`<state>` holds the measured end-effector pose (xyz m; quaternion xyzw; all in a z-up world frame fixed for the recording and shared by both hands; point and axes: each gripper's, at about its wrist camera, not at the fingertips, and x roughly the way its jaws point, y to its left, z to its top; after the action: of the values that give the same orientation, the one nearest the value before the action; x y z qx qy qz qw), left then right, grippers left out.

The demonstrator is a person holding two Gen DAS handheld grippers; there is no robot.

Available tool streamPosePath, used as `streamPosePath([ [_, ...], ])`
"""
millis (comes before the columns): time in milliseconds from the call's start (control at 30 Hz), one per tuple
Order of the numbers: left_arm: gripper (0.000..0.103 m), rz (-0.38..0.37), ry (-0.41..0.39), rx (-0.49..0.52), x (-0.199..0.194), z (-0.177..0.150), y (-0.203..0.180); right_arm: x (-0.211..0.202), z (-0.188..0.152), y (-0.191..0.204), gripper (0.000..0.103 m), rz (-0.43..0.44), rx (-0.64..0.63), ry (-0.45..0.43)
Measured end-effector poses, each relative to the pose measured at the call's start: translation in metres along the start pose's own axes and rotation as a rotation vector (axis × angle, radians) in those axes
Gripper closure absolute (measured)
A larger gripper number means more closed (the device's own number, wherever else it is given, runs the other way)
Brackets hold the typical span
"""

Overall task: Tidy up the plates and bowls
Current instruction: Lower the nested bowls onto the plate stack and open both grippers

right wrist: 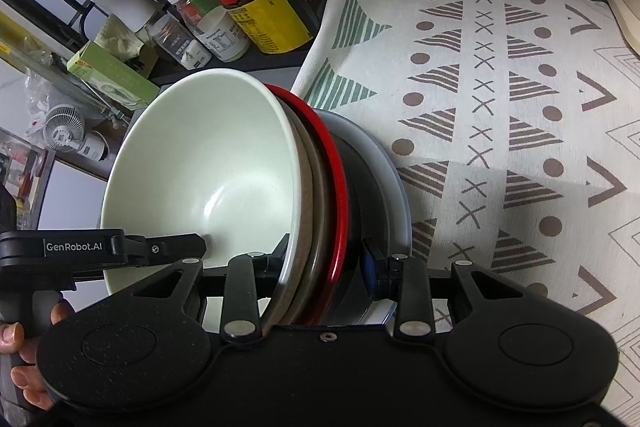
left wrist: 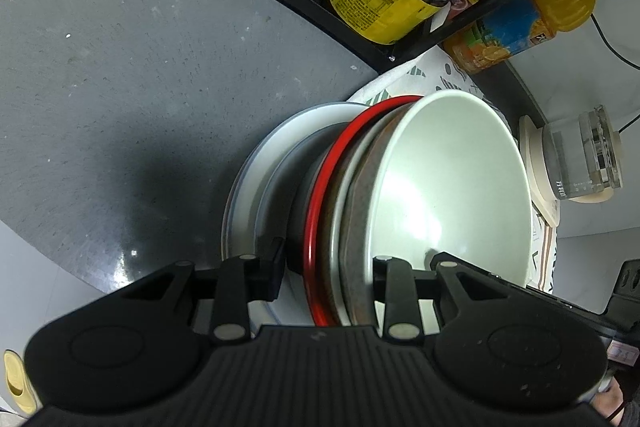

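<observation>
I am carrying the whole nested stack between both hands: a pale green glossy bowl (left wrist: 452, 187) on top, a brown speckled dish beneath it, then a red-rimmed plate (left wrist: 320, 195) and a wide grey plate (left wrist: 256, 163) at the bottom. My left gripper (left wrist: 328, 267) is clamped across the stack's near rim, and my right gripper (right wrist: 324, 259) is clamped across the opposite rim. Both point steeply downward. The stack hangs tilted over the dark grey desk (left wrist: 120, 87), beside the patterned cloth (right wrist: 500, 107). Next I should level it and lower it evenly before releasing.
</observation>
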<state>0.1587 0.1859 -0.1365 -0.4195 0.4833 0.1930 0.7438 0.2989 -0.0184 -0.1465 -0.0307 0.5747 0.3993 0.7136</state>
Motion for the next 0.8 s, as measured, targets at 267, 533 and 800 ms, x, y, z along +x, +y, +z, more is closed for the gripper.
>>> streamPosePath([
  [267,0.071,-0.008,0.026,0.010,0.002,0.004,-0.001,0.003,0.002,0.000,0.067,-0.008,0.023,0.014],
  [533,0.068,-0.025,0.035,0.054,-0.007,0.016,-0.002,-0.002,0.002,0.002,0.064,-0.011,0.042,0.013],
  [800,0.052,-0.049,-0.028,0.192,-0.030,0.044,-0.022,-0.022,0.011,0.008,0.050,-0.022,0.035,-0.086],
])
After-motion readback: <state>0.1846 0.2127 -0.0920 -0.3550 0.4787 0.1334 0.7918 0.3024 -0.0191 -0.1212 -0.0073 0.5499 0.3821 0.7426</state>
